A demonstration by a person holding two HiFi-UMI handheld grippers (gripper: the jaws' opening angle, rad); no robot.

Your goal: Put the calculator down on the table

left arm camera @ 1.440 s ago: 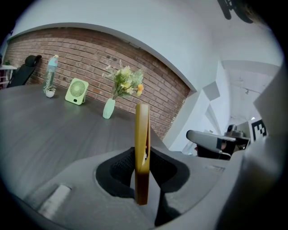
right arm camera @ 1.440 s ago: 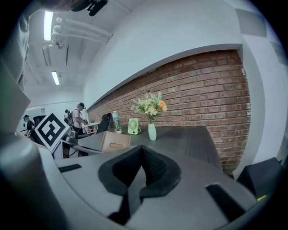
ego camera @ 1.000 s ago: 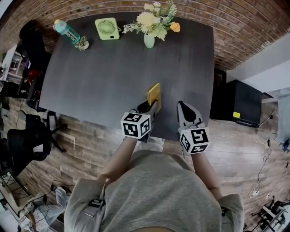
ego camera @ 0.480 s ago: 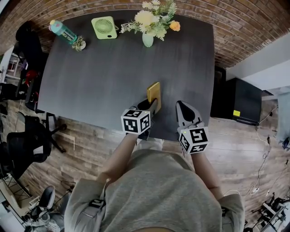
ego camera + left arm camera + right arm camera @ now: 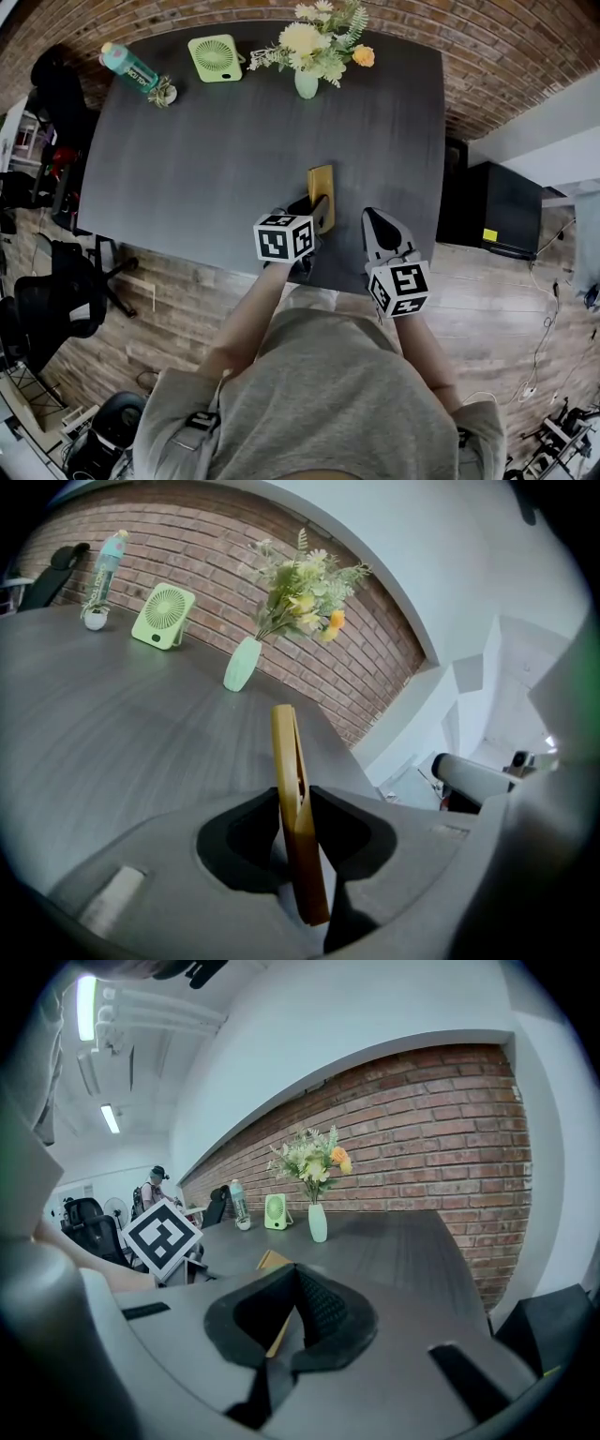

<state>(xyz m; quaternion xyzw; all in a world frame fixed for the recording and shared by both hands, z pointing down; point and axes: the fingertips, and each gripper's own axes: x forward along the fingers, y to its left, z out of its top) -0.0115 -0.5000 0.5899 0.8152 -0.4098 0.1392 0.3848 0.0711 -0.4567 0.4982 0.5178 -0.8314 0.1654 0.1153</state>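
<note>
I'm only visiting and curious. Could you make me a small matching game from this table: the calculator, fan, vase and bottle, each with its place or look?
Things:
1. calculator
2. fan
3. vase
4. bottle

Descriptions:
A. teal, at the far left corner of the table
B. yellow, between the jaws of the left gripper
C. holds flowers
D. light green, with a round grille

Pairs: 1-B, 2-D, 3-C, 4-A.

The left gripper's jaws have just been opening, with the calculator between them.
</note>
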